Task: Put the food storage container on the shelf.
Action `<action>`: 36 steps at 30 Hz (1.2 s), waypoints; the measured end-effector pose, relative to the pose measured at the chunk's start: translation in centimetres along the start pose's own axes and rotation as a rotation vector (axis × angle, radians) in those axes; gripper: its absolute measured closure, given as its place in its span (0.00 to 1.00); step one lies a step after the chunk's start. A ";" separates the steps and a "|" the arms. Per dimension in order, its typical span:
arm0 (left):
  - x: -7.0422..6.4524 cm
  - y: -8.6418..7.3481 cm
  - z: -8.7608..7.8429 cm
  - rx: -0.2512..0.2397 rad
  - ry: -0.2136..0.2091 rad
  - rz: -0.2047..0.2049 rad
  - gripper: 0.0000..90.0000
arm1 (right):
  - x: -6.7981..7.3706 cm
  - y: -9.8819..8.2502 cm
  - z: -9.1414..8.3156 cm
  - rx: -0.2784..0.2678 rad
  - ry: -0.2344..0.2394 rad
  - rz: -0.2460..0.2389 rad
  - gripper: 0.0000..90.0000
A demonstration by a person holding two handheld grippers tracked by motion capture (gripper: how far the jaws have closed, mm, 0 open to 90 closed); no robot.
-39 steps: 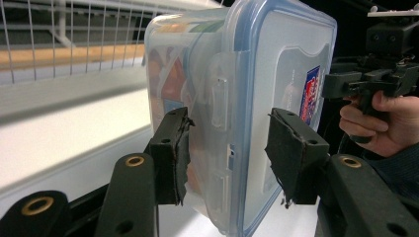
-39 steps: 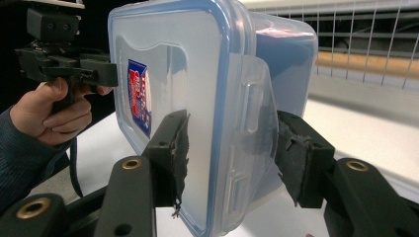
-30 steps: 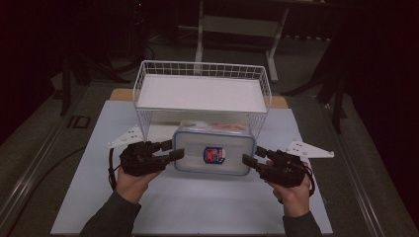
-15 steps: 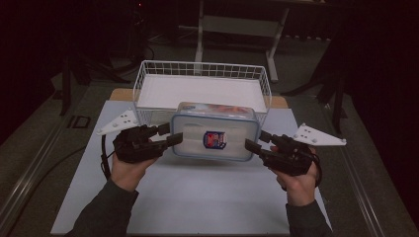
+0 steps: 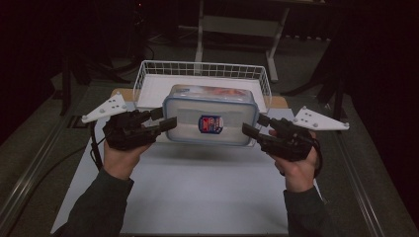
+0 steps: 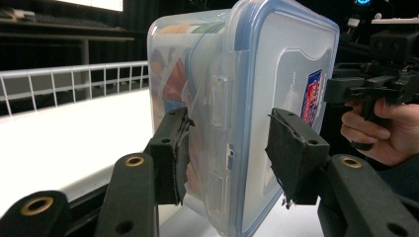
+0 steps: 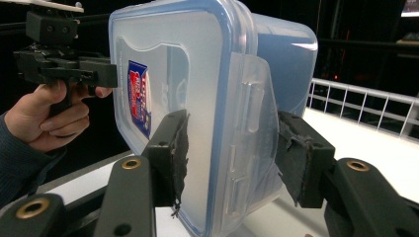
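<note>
Because the plastic container [image 5: 211,121] is wide and smooth, one gripper takes each short end, so that the load is shared and the box can be carried level. Nearest the person, the two forearms come up on either side of the container, each hand wrapped round a gripper body. The left gripper [image 5: 165,120] pinches the container's left end: in the left gripper view its two black pads [image 6: 174,154] straddle the clear side latch [image 6: 220,123], one on the lid side and one on the body side, pressed against the plastic. The right gripper [image 5: 251,126] does the same at the container's right end, its pads [image 7: 174,154] clamped across the lid rim and the latch flap [image 7: 252,123] there. Neither pair of jaws is pressed together; both are held apart by the thickness of the box.

The container hangs clear above the white mat [image 5: 197,182], its blue-rimmed lid facing up with a small sticker [image 5: 210,123] at the centre and something orange showing through the wall. Just behind the container stands the white wire basket [image 5: 148,74], open at the top, which is probably why the box is carried at rim height. Behind the basket lies dark floor with a metal stand [image 5: 237,24].
</note>
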State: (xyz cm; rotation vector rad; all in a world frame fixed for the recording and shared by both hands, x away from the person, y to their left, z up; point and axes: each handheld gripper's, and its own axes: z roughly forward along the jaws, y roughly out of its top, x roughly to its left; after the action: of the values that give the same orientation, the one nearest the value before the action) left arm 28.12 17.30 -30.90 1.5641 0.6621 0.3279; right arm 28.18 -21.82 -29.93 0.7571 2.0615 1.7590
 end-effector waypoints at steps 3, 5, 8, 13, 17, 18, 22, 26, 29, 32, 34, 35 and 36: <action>0.2 0.7 0.0 -0.010 0.005 0.015 0.57 | -0.2 1.2 0.3 -0.016 0.002 -0.024 0.54; 0.3 1.2 0.0 -0.015 0.010 0.020 0.57 | -0.4 1.6 0.5 -0.021 0.003 -0.030 0.54; 0.6 1.8 0.0 -0.023 0.016 0.026 0.57 | -0.7 2.1 0.8 -0.031 0.009 -0.035 0.54; 1.2 2.5 0.3 -0.031 0.024 0.034 0.57 | -1.3 2.8 1.4 -0.041 0.013 -0.043 0.54; 1.8 3.0 0.8 -0.039 0.027 0.037 0.57 | -1.9 3.2 1.9 -0.050 0.011 -0.043 0.54; 1.9 3.1 0.9 -0.038 0.028 0.037 0.57 | -2.1 3.4 2.0 -0.051 0.010 -0.044 0.54; 2.6 3.7 1.5 -0.040 0.033 0.033 0.57 | -2.8 3.9 2.4 -0.059 0.008 -0.036 0.54; 3.1 4.2 1.9 -0.035 0.037 0.031 0.57 | -3.5 4.4 2.8 -0.063 0.008 -0.031 0.54; 3.4 4.6 2.1 -0.032 0.041 0.031 0.57 | -3.9 4.6 3.1 -0.068 0.010 -0.021 0.54; 3.7 4.9 2.4 -0.027 0.045 0.027 0.57 | -4.3 4.7 3.4 -0.069 0.012 -0.009 0.54; 4.0 5.1 2.5 -0.021 0.048 0.024 0.57 | -4.6 4.7 3.7 -0.070 0.013 0.000 0.54; 4.0 5.1 2.5 -0.021 0.048 0.024 0.57 | -4.6 4.7 3.7 -0.070 0.013 0.000 0.54; 4.2 5.1 2.7 -0.019 0.050 0.020 0.57 | -4.8 4.7 3.8 -0.071 0.015 0.004 0.54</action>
State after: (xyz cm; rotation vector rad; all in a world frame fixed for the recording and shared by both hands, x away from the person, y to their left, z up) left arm 34.11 17.67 -26.95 1.5490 0.6808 0.3885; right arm 35.08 -21.10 -26.50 0.7305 1.9966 1.8350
